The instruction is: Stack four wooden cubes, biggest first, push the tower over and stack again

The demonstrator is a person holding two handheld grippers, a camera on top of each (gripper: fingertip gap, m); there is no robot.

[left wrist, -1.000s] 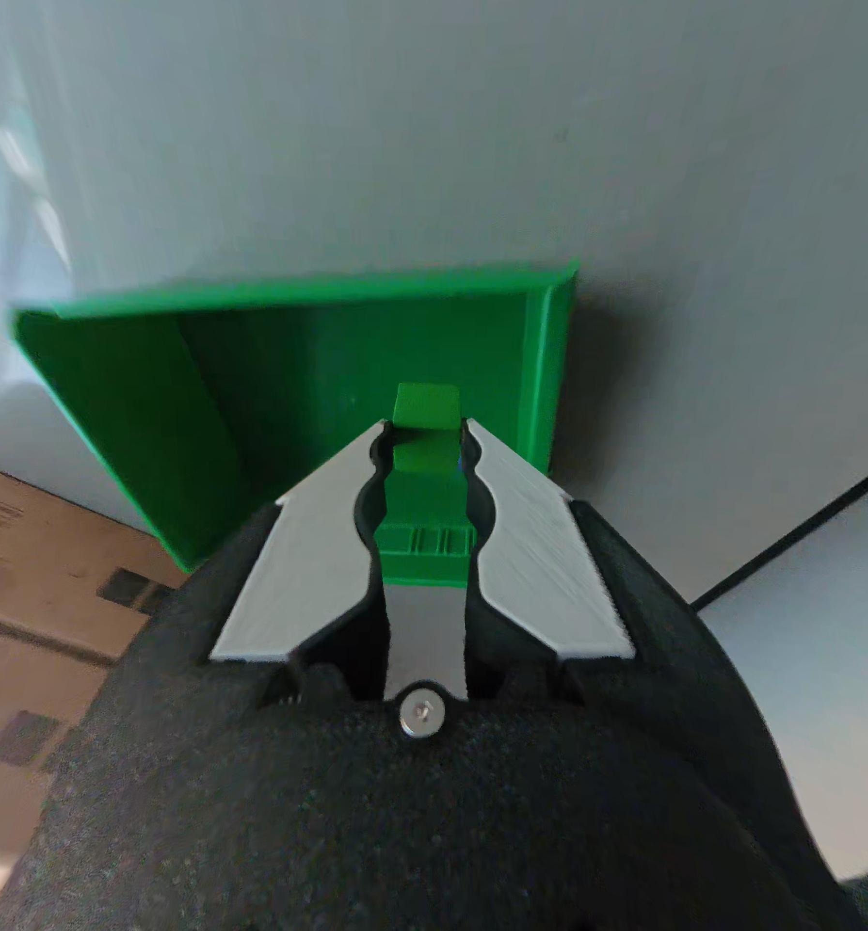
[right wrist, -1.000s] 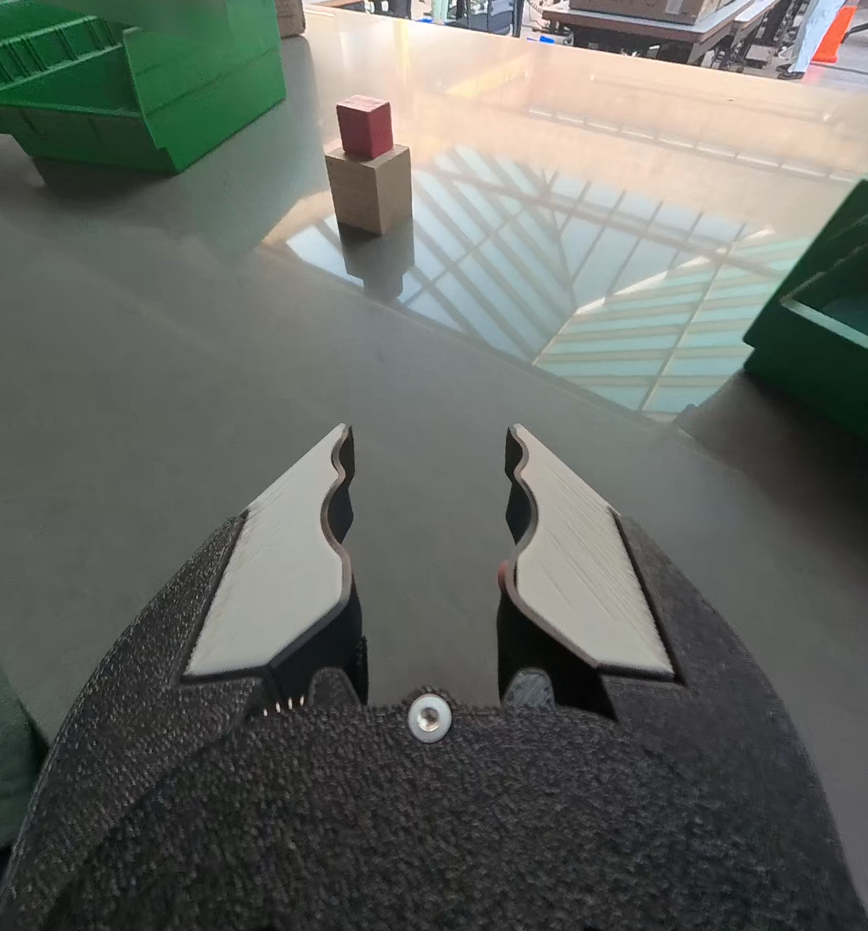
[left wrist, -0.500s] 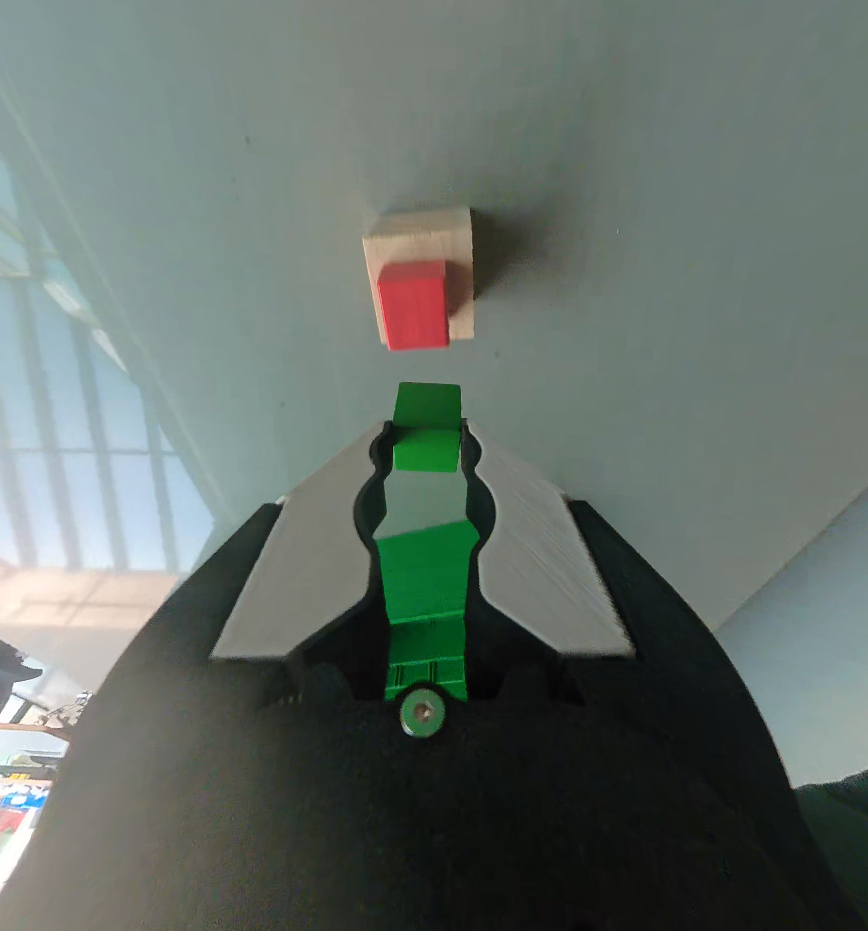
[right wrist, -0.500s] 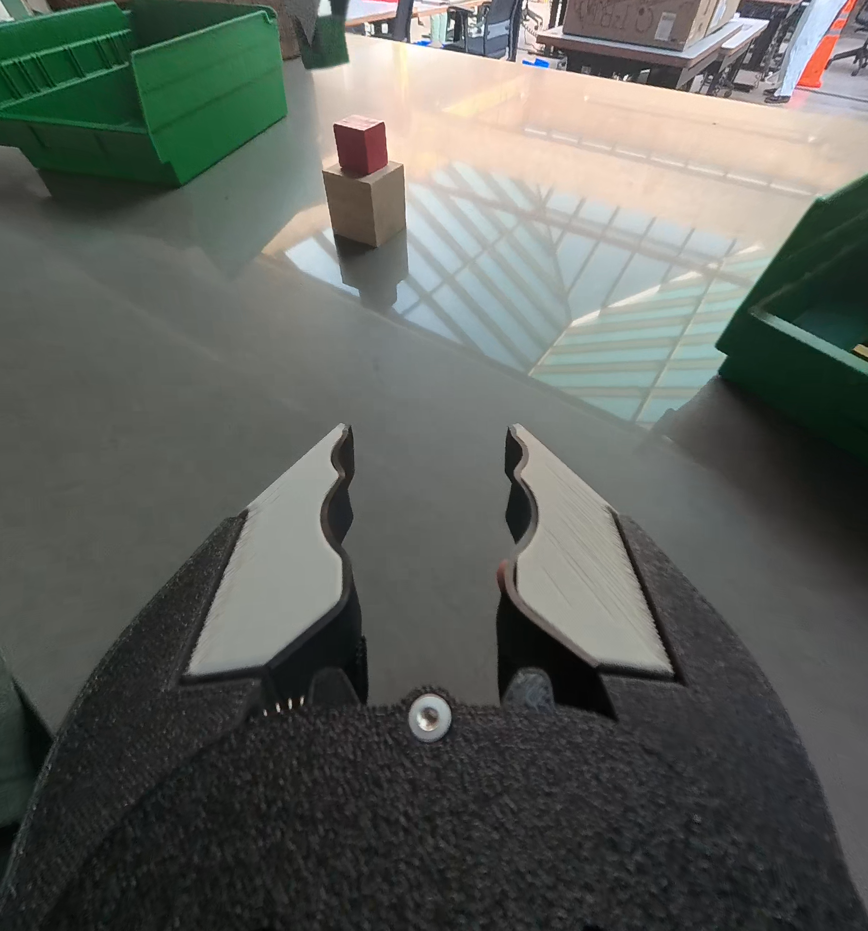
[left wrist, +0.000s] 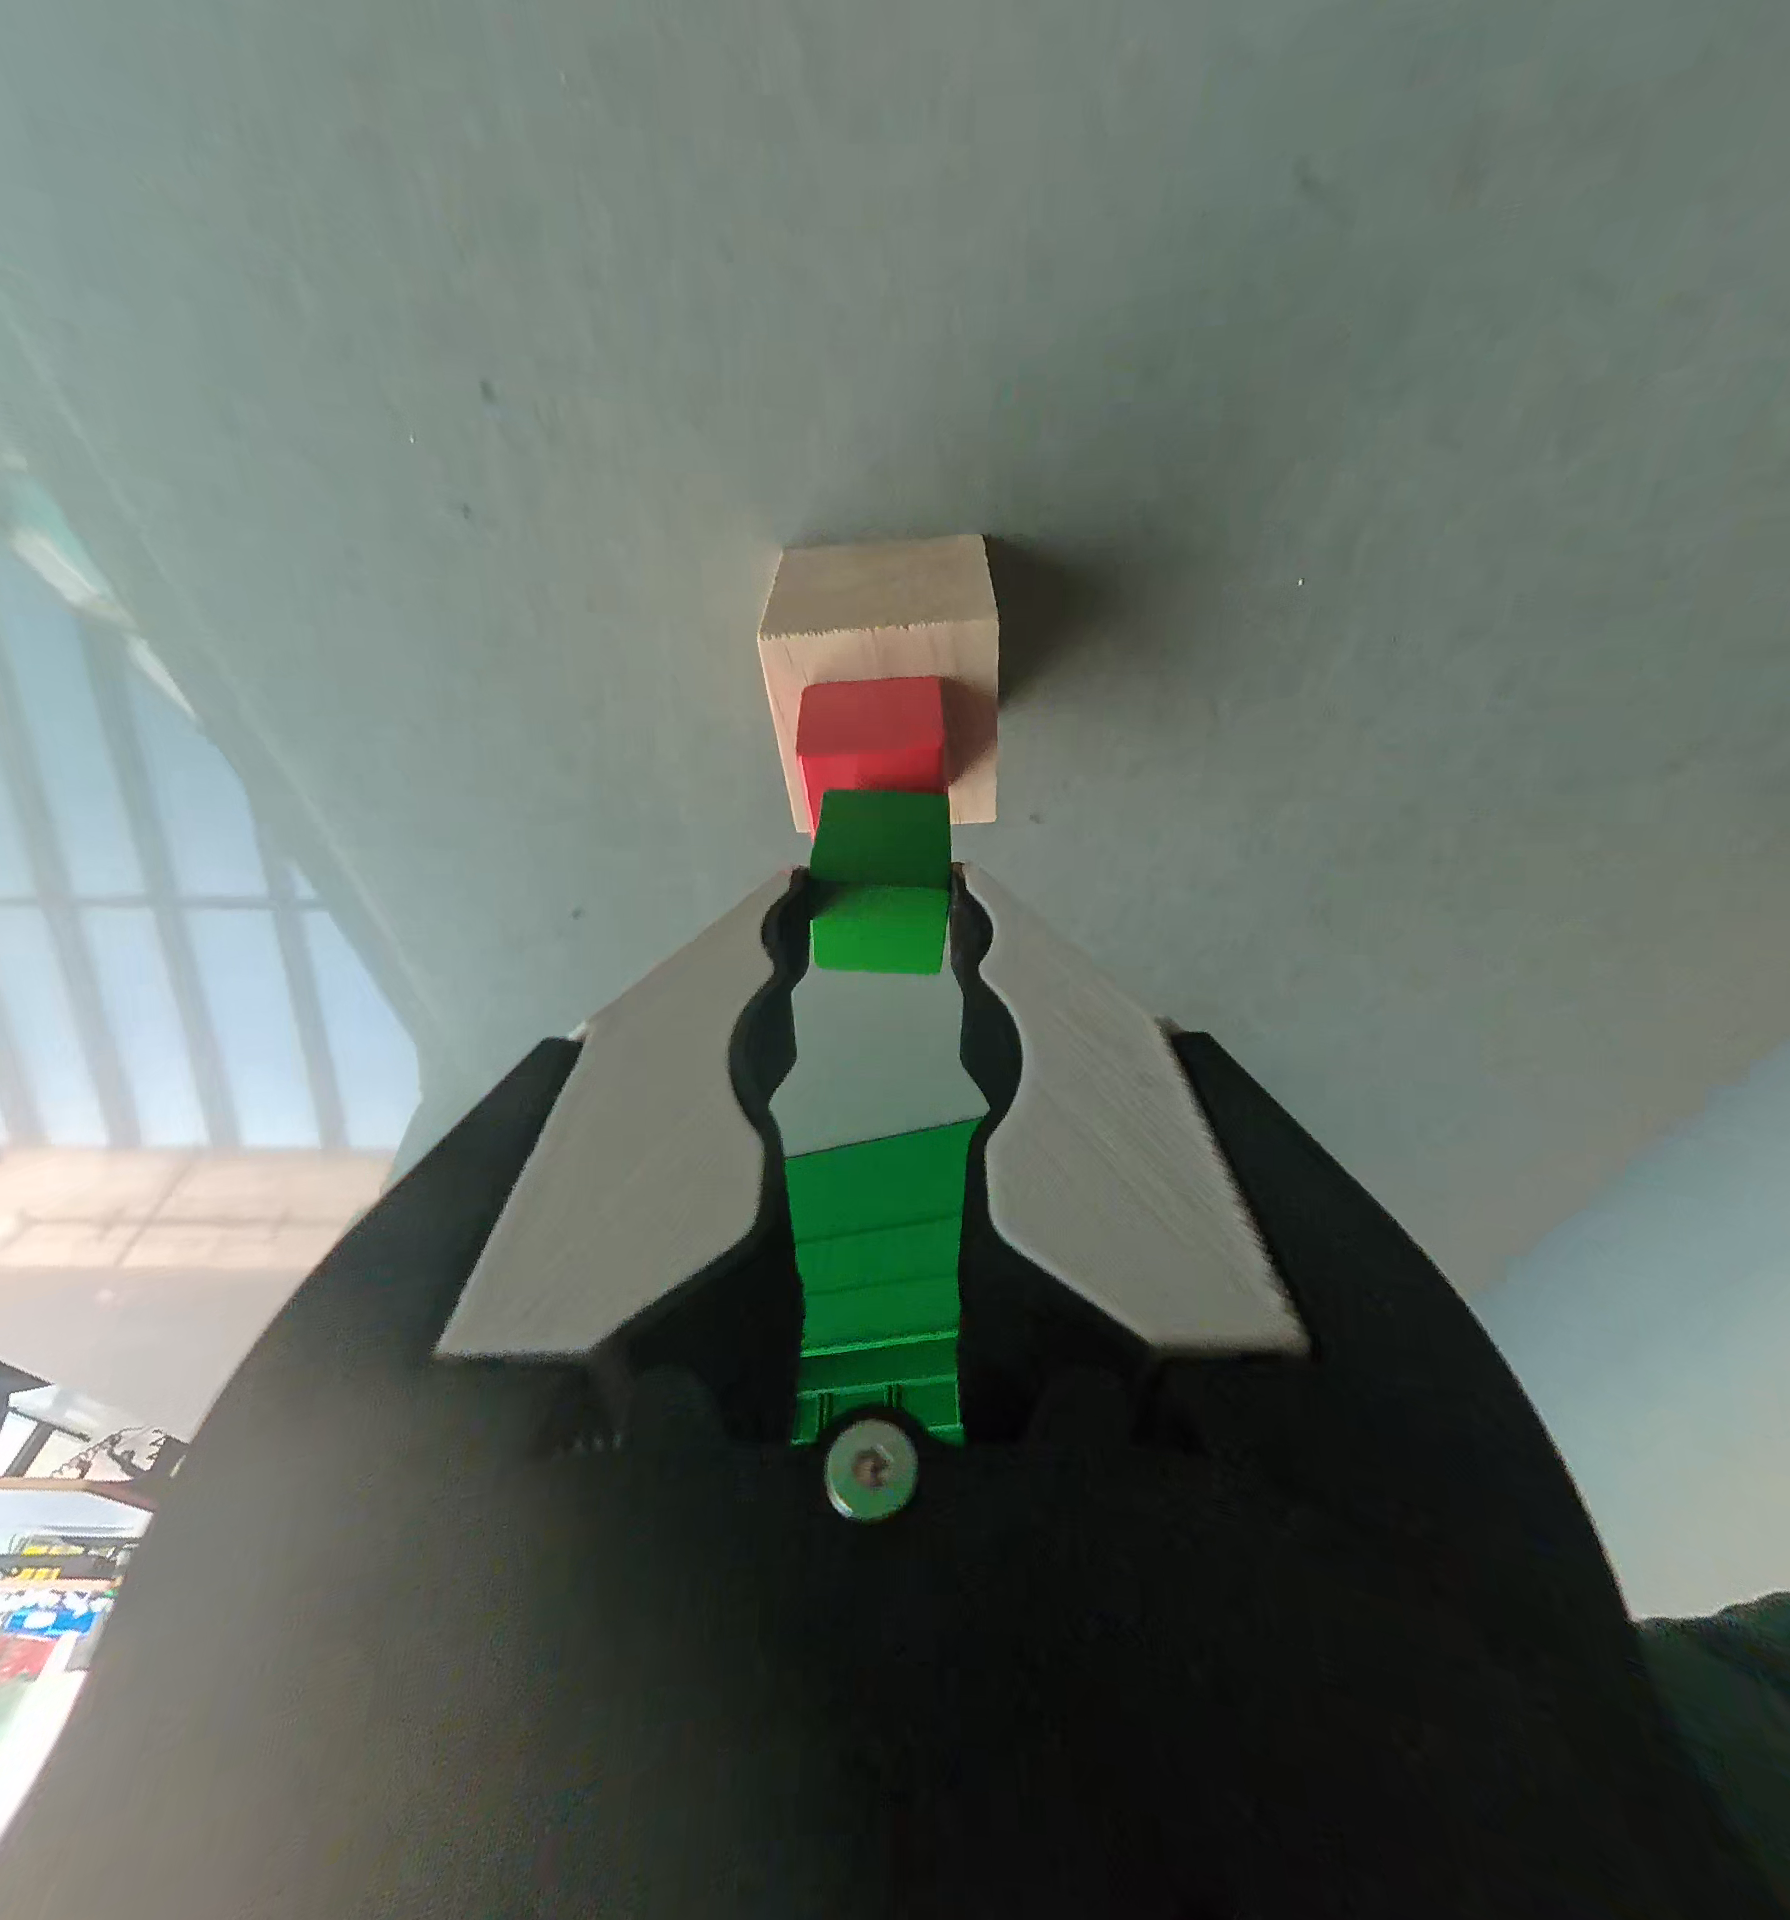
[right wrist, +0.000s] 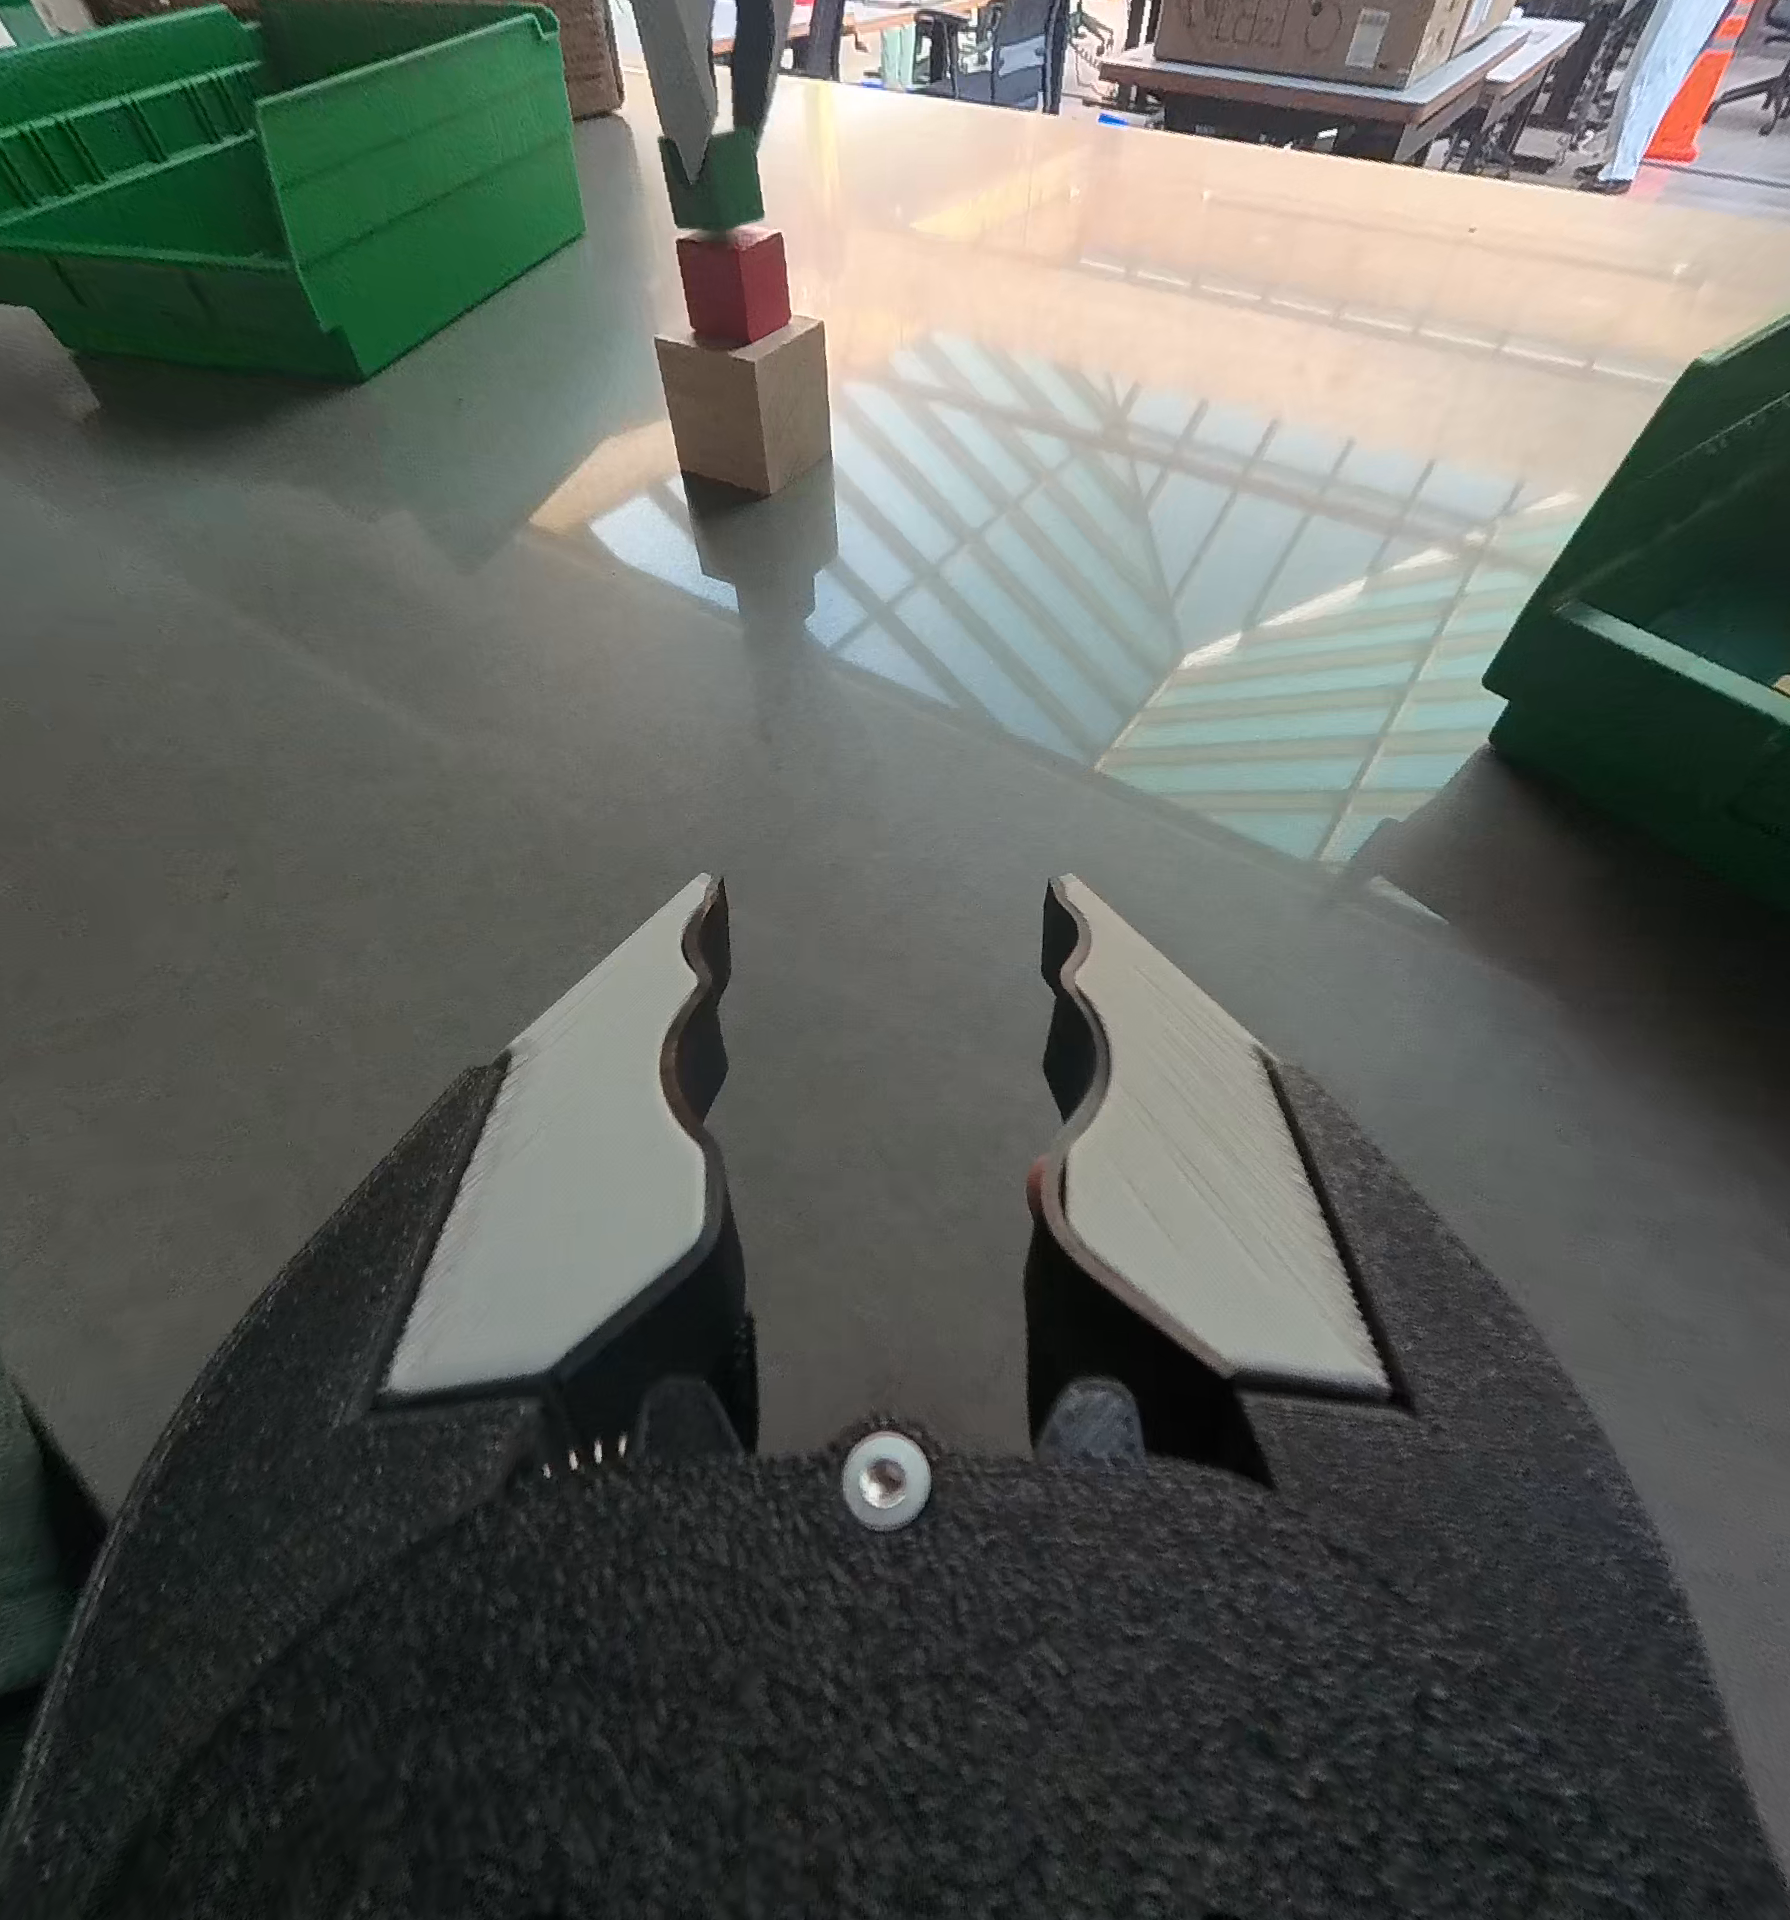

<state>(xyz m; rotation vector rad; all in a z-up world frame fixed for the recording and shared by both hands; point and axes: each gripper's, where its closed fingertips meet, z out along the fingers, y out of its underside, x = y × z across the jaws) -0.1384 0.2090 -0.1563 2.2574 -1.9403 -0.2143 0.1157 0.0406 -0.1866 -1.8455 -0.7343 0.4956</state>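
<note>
your left gripper (left wrist: pixel 878 883) is squeezed tight on a small green block (left wrist: pixel 880 878). you hold it right over the red block (left wrist: pixel 870 732), touching it or almost. the red block sits on top of the wood block (left wrist: pixel 875 608) on the gray table (left wrist: pixel 1286 364). your right gripper (right wrist: pixel 883 909) is wide open with nothing in it, low over the table, well away from the wood block. a green bin (right wrist: pixel 247 177) sits beside the wood block.

Left wrist view looked steeply down along the left tool (left wrist: pixel 878 883) from close above the block stack (left wrist: pixel 880 665). Right wrist view sat low over the table (right wrist: pixel 351 831), faced forward across it, well back from the stack (right wrist: pixel 740 343). Shared: stack, left tool (right wrist: pixel 709 156).
</note>
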